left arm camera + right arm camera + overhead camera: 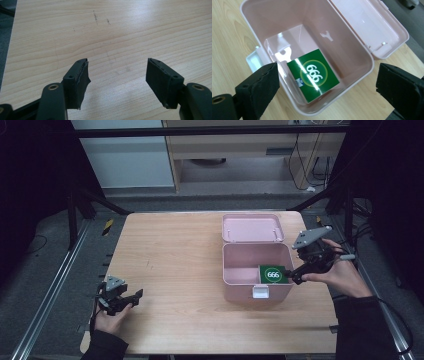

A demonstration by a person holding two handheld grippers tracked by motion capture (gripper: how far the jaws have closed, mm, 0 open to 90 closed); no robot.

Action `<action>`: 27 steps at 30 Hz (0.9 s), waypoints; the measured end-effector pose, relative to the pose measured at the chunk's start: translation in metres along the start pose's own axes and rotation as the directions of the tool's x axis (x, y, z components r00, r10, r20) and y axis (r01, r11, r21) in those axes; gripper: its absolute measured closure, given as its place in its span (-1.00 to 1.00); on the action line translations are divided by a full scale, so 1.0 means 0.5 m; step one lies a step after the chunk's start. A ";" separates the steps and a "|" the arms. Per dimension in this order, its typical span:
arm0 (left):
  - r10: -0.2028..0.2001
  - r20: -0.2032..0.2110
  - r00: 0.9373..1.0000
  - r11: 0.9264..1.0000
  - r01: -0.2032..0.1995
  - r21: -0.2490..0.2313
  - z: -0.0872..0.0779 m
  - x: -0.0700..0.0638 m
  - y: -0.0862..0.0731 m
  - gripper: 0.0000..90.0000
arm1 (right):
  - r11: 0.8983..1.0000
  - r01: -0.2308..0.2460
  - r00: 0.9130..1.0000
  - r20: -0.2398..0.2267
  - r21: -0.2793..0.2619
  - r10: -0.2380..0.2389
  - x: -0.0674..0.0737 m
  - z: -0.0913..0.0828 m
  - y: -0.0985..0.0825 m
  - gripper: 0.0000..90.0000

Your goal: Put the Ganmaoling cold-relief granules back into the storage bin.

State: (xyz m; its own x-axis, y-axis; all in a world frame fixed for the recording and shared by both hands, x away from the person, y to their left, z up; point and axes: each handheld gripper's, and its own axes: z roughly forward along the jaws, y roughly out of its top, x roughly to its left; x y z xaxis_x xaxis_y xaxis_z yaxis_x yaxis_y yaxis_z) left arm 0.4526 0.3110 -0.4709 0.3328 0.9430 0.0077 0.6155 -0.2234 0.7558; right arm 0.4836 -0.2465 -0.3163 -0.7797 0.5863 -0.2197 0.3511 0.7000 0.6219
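Two grippers over a light wooden surface point(175, 270), one in each of the person's hands. Left gripper point(131, 298) sits low near the front left corner of the surface, jaws spread wide with nothing between them; left gripper view shows bare wood grain and a few faint pen marks point(95, 16) ahead of the pads. Right gripper point(296, 276) is held at the right rim of a pink plastic box point(235, 265), jaws also apart, gripping nothing (right gripper view: wide gap, box interior visible between the two black pads). Pink box is open, its lid point(252, 228) hinged back and lying flat behind it, white latch point(260, 292) on the front wall. Green packet point(313, 75) marked "666" in a pale ring lies inside the box, against the front right corner in the high view, printed face up. Right gripper hangs just above that corner, whether it touches the rim I cannot tell.
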 end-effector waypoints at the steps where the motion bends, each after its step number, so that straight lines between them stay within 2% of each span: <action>1: 0.001 0.000 1.000 1.000 -0.001 -0.001 0.000 0.000 0.000 -0.24 | 1.000 -0.013 1.000 0.009 -0.011 0.013 0.007 -0.001 -0.009 -0.91; 4: 0.004 0.000 1.000 1.000 -0.004 -0.003 -0.003 -0.001 0.001 -0.24 | 0.996 -0.076 0.997 0.024 -0.054 0.078 0.025 -0.002 -0.037 -0.92; 7: 0.004 0.000 1.000 1.000 -0.004 -0.002 -0.002 -0.001 0.000 -0.24 | 0.984 -0.147 0.987 0.050 -0.100 0.152 0.038 -0.002 -0.068 -0.94; 8: 0.004 0.001 1.000 1.000 -0.004 -0.001 -0.002 -0.002 0.000 -0.24 | 0.976 -0.184 0.980 0.057 -0.119 0.192 0.042 -0.003 -0.082 -0.94; 9: 0.003 0.001 1.000 1.000 -0.003 -0.003 -0.002 -0.003 0.000 -0.24 | 0.972 -0.199 0.977 0.057 -0.126 0.207 0.044 -0.004 -0.088 -0.94; 10: 0.003 0.001 1.000 1.000 -0.003 -0.003 -0.001 -0.003 0.000 -0.24 | 0.962 -0.230 0.968 0.062 -0.150 0.242 0.048 -0.006 -0.105 -0.94; 12: 0.003 0.003 1.000 1.000 -0.003 -0.002 -0.001 -0.003 0.000 -0.24 | 0.952 -0.260 0.959 0.071 -0.164 0.274 0.052 -0.007 -0.121 -0.95; 14: 0.005 0.003 1.000 1.000 -0.005 0.000 -0.001 -0.002 0.000 -0.24 | 0.934 -0.301 0.944 0.083 -0.190 0.321 0.060 -0.007 -0.145 -0.95; 15: 0.005 0.003 1.000 1.000 -0.005 0.000 0.000 -0.002 0.000 -0.24 | 0.930 -0.309 0.940 0.083 -0.198 0.330 0.062 -0.006 -0.150 -0.95; 18: 0.004 0.004 1.000 1.000 -0.004 -0.005 0.000 -0.002 -0.001 -0.25 | 0.906 -0.355 0.921 0.083 -0.230 0.381 0.072 0.003 -0.178 -0.95; 20: 0.004 0.006 1.000 1.000 -0.004 -0.004 0.000 -0.002 -0.001 -0.25 | 0.900 -0.366 0.914 0.091 -0.236 0.395 0.077 0.015 -0.194 -0.95; 22: 0.005 0.012 1.000 1.000 -0.005 -0.006 0.000 -0.003 -0.002 -0.25 | 0.885 -0.385 0.902 0.096 -0.260 0.421 0.085 0.025 -0.210 -0.95; 24: 0.005 0.018 1.000 1.000 -0.004 -0.008 0.000 -0.004 -0.002 -0.25 | 0.869 -0.413 0.890 0.081 -0.272 0.449 0.090 0.034 -0.228 -0.95; 27: 0.003 0.027 1.000 1.000 -0.003 0.000 0.003 -0.003 -0.004 -0.23 | 0.860 -0.427 0.879 0.095 -0.279 0.467 0.101 0.044 -0.255 -0.96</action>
